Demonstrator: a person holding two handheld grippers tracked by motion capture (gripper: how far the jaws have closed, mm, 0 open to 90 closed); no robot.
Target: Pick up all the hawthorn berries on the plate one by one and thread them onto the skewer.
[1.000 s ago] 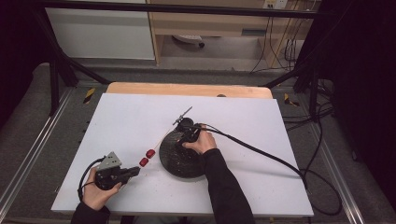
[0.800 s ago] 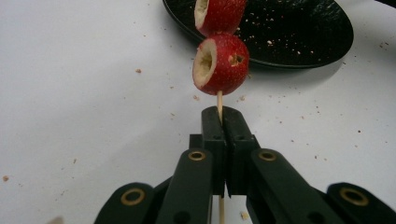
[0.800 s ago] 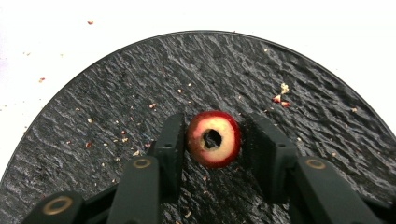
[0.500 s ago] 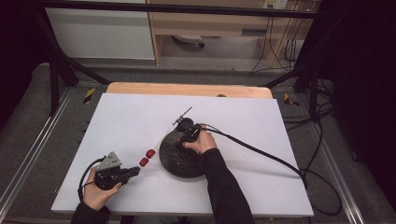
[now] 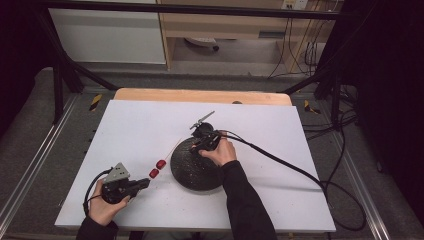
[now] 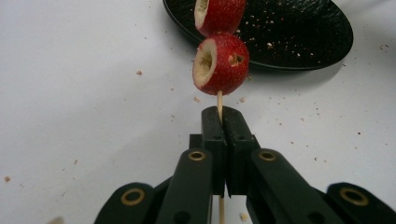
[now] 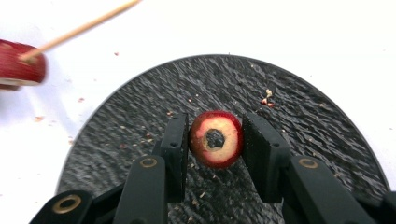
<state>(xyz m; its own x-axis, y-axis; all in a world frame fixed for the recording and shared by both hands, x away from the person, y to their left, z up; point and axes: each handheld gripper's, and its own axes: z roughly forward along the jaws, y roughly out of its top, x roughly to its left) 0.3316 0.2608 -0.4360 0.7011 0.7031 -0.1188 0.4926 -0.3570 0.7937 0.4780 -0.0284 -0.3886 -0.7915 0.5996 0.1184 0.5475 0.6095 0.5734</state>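
While left gripper (image 6: 223, 122) pinches skewer (image 6: 219, 100), right gripper (image 7: 215, 140) brackets fruit (image 7: 215, 138).

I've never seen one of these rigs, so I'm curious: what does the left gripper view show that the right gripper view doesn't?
Left gripper view: the left gripper, jaws shut on the skewer, with two cored red fruits threaded above them, the upper one cut off by the frame.

Right gripper view: the right gripper, jaws either side of a single cored red fruit over the middle of the plate; one jaw looks to touch it, the other stands a little off.

Both: the black textured plate, the white tabletop strewn with crumbs, and the skewer with fruit on it.
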